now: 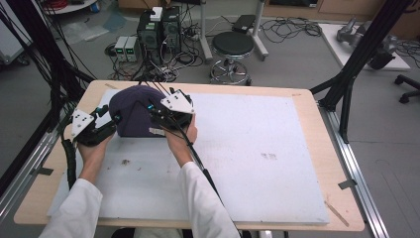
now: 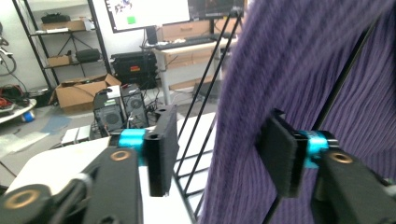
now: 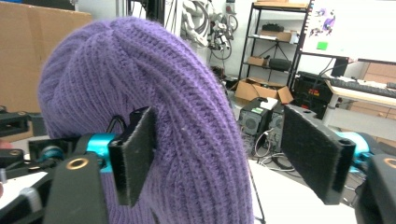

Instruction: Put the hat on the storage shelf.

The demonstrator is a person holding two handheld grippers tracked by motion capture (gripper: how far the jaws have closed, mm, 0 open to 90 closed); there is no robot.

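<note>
Fingers (image 3: 133, 156) of both grippers stand apart around the purple knitted beanie (image 1: 131, 110), the left gripper (image 1: 101, 128) and right gripper (image 1: 168, 116) flanking it at the white-covered worktop's (image 1: 247, 148) far left corner.

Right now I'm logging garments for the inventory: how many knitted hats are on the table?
1. The purple knit hat stands at the table's far left, between the left gripper and right gripper. Nothing suggests another behind it.
</note>
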